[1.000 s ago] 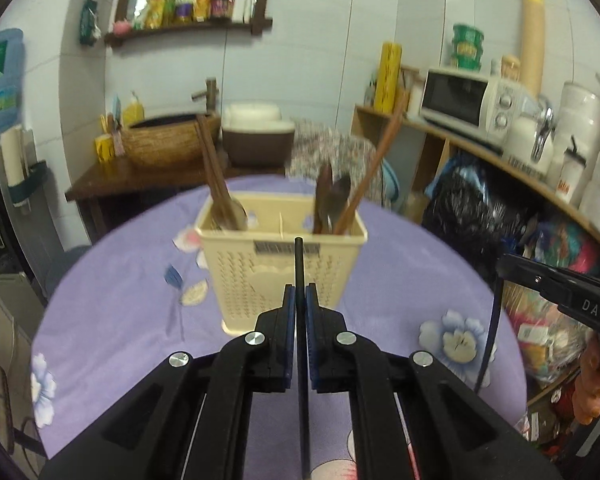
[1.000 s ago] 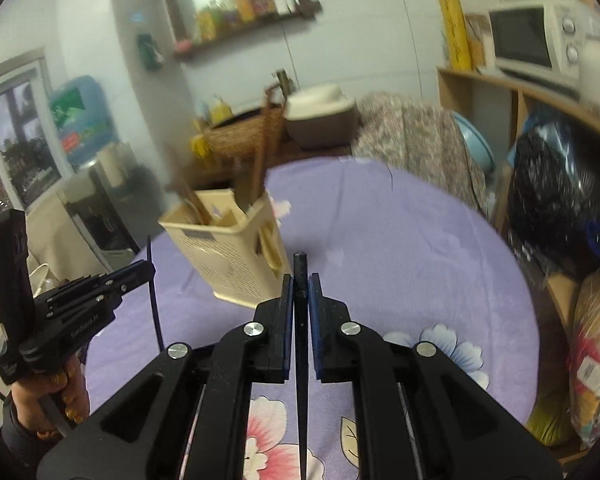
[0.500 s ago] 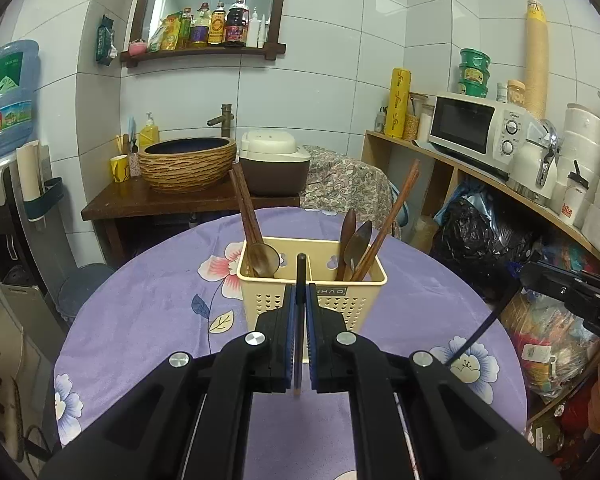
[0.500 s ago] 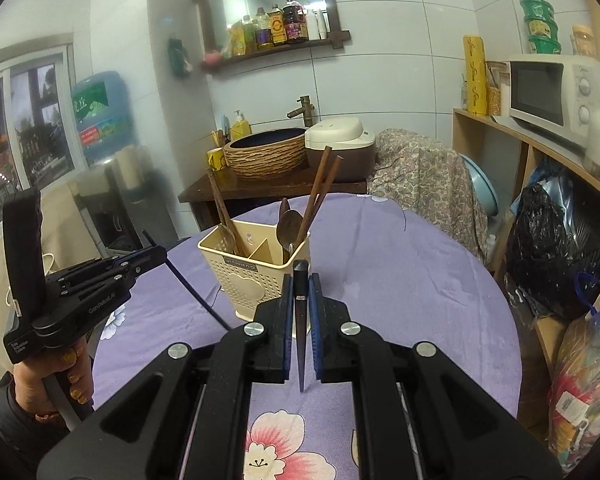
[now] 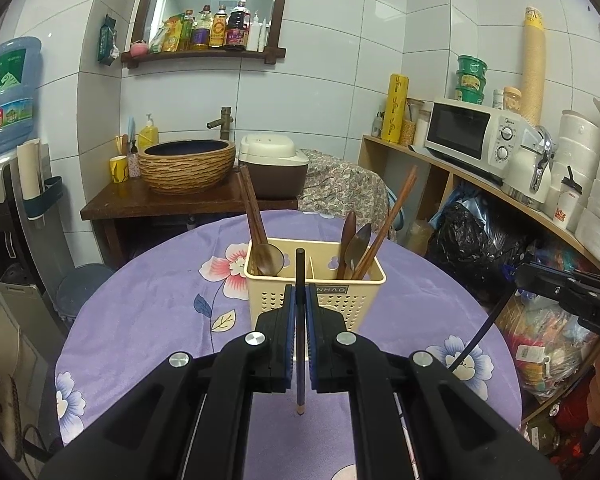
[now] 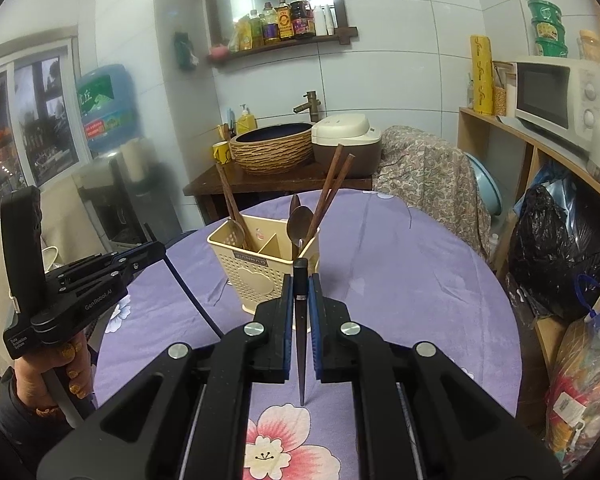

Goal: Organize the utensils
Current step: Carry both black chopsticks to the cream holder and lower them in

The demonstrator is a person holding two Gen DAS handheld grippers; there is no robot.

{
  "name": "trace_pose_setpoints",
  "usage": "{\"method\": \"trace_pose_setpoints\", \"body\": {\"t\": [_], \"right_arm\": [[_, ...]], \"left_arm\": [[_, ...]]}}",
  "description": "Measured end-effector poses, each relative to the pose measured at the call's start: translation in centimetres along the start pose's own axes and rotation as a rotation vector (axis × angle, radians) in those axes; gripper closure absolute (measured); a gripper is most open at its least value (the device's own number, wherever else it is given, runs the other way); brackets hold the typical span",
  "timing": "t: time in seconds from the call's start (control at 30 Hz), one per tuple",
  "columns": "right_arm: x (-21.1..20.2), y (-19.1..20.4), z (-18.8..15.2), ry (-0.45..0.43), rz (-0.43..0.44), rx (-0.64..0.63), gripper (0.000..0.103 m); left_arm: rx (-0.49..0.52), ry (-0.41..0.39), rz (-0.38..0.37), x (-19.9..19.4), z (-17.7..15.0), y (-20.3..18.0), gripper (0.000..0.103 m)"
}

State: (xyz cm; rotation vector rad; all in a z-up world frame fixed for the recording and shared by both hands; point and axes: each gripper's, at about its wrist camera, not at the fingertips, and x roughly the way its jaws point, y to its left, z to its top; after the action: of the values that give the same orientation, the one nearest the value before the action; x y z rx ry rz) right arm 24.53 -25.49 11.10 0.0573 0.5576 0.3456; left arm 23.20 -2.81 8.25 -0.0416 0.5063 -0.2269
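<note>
A cream utensil holder [image 5: 316, 284] [image 6: 266, 258] stands on the purple flowered table [image 5: 152, 300] and holds wooden spoons [image 5: 268, 258] and brown chopsticks [image 5: 384, 224]. My left gripper [image 5: 299, 300] is shut on a dark chopstick [image 5: 299, 332], held upright in front of the holder. My right gripper [image 6: 300, 292] is shut on another dark chopstick [image 6: 300, 340], just short of the holder's right front. Each gripper shows in the other's view: the right one [image 5: 560, 292], the left one [image 6: 80, 284].
A wooden side table with a woven basin [image 5: 186, 164] and rice cooker [image 5: 274, 164] stands behind the table. A shelf with a microwave [image 5: 472, 136] runs along the right, with bags [image 5: 476, 236] below. A water dispenser [image 5: 8, 96] stands at left.
Both grippers have risen and tilted up, so the views now look level across the holder. Both keep their chopsticks. The holder has not moved.
</note>
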Motion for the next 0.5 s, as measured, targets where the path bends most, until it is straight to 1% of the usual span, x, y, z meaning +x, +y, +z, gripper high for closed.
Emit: {"method": "trace_pose_setpoints", "body": {"t": [0.13,0.27,0.4,0.5], "right_arm": [[-0.1,0.2,0.4,0.000,0.023,0.001,0.095],[0.0,0.4,1.5,0.003,0.067,0.013,0.095],[-0.1,1.1,4.1,-0.008,0.111,0.021,0.095],[-0.8,1.9,7.5,-0.065,0.116,0.013,0.095]], "left_arm": [[-0.004,-0.013,-0.019,-0.9,0.7,0.3,0.097],[0.005,-0.027,-0.038,-1.6,2.0,0.3,0.097],[0.004,-0.072,-0.057,-2.5,4.9,0.4,0.097],[-0.009,-0.106,-0.070,-3.1,8.1,0.7,0.097]]}}
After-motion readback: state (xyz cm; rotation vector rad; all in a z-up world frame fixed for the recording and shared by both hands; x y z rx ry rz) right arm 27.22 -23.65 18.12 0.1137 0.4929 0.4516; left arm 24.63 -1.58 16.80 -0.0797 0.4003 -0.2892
